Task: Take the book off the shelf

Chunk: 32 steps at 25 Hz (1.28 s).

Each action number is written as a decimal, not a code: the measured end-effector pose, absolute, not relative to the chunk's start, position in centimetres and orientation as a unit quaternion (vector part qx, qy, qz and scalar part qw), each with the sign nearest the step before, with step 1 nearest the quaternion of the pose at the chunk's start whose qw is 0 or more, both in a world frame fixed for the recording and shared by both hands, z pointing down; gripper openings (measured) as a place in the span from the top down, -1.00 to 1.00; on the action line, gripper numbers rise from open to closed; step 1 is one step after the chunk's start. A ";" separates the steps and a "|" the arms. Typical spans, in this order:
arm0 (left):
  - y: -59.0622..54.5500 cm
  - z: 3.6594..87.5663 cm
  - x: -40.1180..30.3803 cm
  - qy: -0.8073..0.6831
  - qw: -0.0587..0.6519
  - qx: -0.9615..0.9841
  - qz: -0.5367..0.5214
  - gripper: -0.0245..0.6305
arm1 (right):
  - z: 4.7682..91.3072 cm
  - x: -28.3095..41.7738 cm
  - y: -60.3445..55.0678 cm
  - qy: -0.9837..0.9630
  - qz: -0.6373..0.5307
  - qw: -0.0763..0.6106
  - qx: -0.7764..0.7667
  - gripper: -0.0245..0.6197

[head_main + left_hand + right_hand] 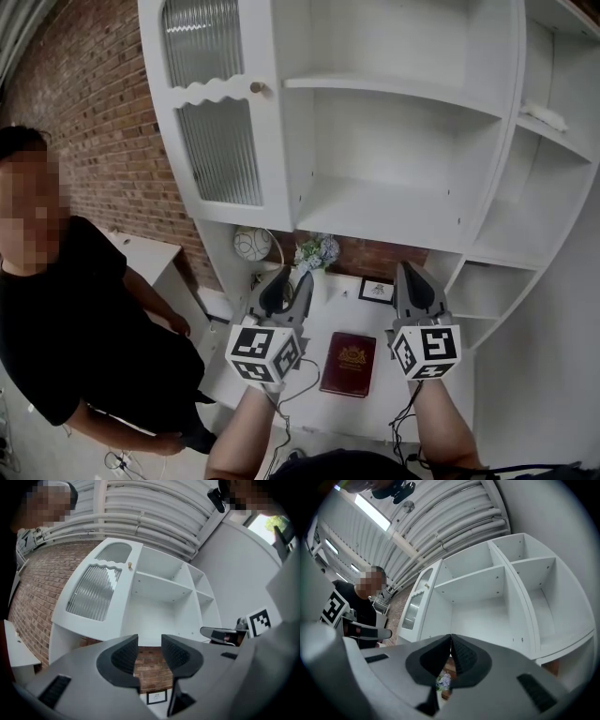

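Observation:
A dark red book (349,364) with a gold emblem lies flat on the white desk (441,403) under the shelf unit, between my two grippers and nearer to me than their tips. My left gripper (286,277) points up toward the shelves and is open, with an empty gap between its pads (150,644). My right gripper (410,270) is held to the right of the book, shut with its pads meeting on nothing (450,641). The white shelves (389,211) above hold nothing that I can see.
A person in black (66,319) stands close at the left. A ribbed-glass cabinet door (220,150) closes the unit's left side. At the back of the desk are a round white ball (251,245), a flower bunch (317,251) and a small framed picture (376,291).

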<state>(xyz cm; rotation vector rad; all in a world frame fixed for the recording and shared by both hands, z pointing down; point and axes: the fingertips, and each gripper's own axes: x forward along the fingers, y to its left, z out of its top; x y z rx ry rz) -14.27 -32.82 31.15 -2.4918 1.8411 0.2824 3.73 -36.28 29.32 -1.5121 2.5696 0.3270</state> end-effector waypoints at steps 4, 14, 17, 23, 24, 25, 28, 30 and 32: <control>-32.8 31.1 -14.0 0.590 0.019 -0.803 0.089 0.46 | 29.4 3.7 -36.0 0.855 0.108 0.074 -0.501 0.92; -32.6 31.6 -14.3 0.591 0.016 -0.802 0.084 0.46 | 30.0 3.4 -36.0 0.857 0.102 0.075 -0.499 0.92; -32.6 31.6 -14.5 0.592 0.016 -0.802 0.084 0.46 | 30.1 3.1 -36.0 0.859 0.100 0.075 -0.497 0.92; -32.7 31.7 -14.7 0.592 0.016 -0.802 0.083 0.46 | 30.1 2.6 -36.0 0.860 0.108 0.070 -0.493 0.92; -32.7 31.7 -14.7 0.591 0.015 -0.802 0.083 0.46 | 30.2 2.6 -36.0 0.861 0.107 0.070 -0.493 0.92; -32.7 31.7 -14.8 0.591 0.015 -0.802 0.083 0.46 | 30.2 2.5 -36.0 0.861 0.106 0.070 -0.493 0.92; -32.7 31.8 -15.0 0.592 0.014 -0.801 0.084 0.46 | 30.2 2.4 -36.0 0.861 0.106 0.070 -0.493 0.92; -32.7 31.8 -15.1 0.593 0.014 -0.800 0.084 0.46 | 30.2 2.3 -36.0 0.862 0.105 0.070 -0.491 0.92; -32.7 32.0 -15.1 0.594 0.013 -0.800 0.083 0.46 | 30.2 2.1 -35.9 0.864 0.103 0.071 -0.488 0.92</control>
